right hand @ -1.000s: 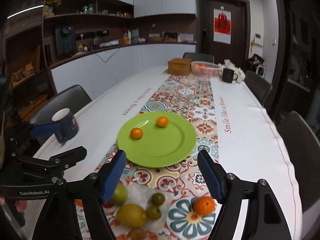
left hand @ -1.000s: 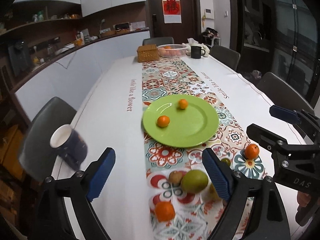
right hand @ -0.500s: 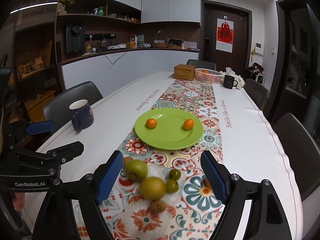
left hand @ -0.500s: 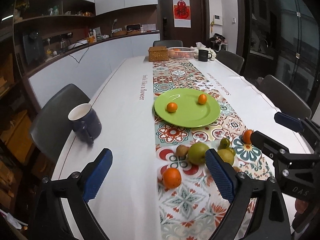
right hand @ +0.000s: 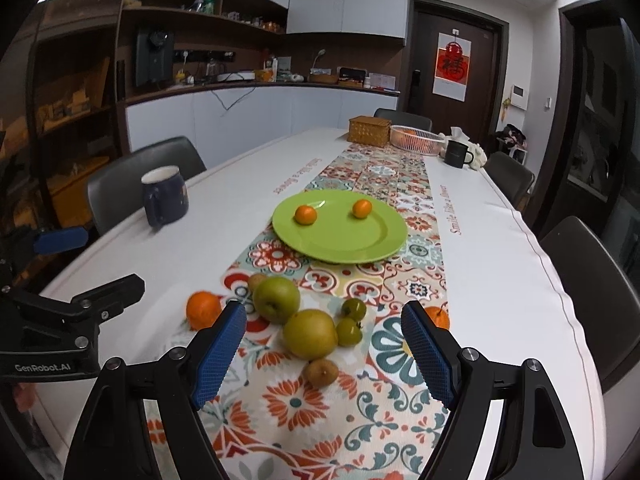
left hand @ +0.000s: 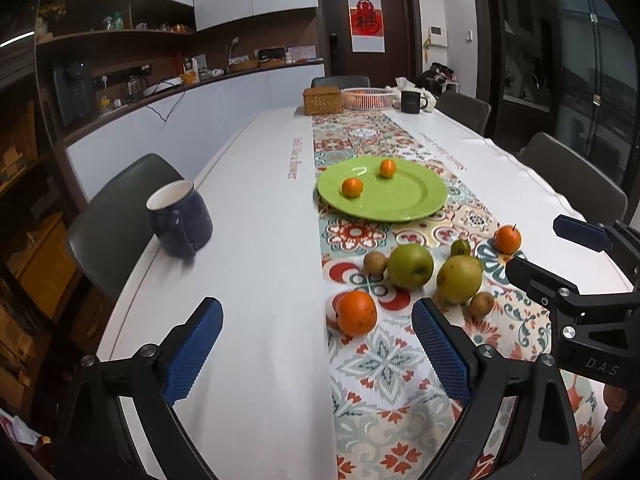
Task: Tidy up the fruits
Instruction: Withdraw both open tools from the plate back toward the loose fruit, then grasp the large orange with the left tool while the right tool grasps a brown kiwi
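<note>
Both tools are hanging over the near end of the long white counter (left hand: 256,240), each with its jaws standing wide and nothing between the blue pads. The left gripper (left hand: 316,344) is pointing down at the white cloth just beside the patterned runner (right hand: 384,184), with a large orange (left hand: 357,312) lying on the runner close ahead of its right pad. The right gripper (right hand: 324,348) is framing the loose fruit: a green apple (right hand: 277,298), a yellowish pear (right hand: 310,334), two small green fruits (right hand: 349,331) touching each other, and a brown kiwi (right hand: 321,372) nearest the camera. Another small orange (right hand: 440,317) is sitting partly behind its right pad. Farther along the runner a green plate (right hand: 360,246) is carrying two small tangerines (right hand: 306,214), set well apart from each other. A dark blue mug (left hand: 179,218) is standing on the white cloth near the counter's left edge
</note>
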{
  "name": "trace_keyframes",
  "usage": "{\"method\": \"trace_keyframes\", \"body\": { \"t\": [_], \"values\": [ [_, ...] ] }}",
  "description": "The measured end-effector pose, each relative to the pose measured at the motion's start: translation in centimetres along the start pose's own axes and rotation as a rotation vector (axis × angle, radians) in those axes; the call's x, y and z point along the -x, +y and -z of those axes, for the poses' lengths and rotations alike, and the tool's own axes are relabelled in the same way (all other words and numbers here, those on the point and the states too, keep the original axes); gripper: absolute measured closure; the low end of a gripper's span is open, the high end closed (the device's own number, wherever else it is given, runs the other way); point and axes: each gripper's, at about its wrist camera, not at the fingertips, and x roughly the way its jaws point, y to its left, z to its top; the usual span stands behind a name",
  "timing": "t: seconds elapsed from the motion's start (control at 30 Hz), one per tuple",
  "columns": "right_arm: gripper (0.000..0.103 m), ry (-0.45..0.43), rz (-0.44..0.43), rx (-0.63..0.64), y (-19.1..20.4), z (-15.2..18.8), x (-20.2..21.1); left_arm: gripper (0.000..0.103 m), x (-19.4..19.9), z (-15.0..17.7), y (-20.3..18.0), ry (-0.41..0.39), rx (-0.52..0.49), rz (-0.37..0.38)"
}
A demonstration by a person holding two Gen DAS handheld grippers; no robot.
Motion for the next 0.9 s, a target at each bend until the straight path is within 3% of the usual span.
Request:
{"method": "trace_keyframes", "body": {
  "t": [0.63, 0.9],
  "values": [
    [0.024, 0.133, -0.004, 0.032, 0.7, 3.0, -4.8, 0.007, -5.1, 2.2, -1.0, 0.057, -0.075, 0.013],
    [0.041, 0.203, -0.023, 0.004, 0.1, 4.2, -6.6, 0.018, -7.2, 2.2, -1.6, 0.093, -0.078, 0.036]
  ]
}}
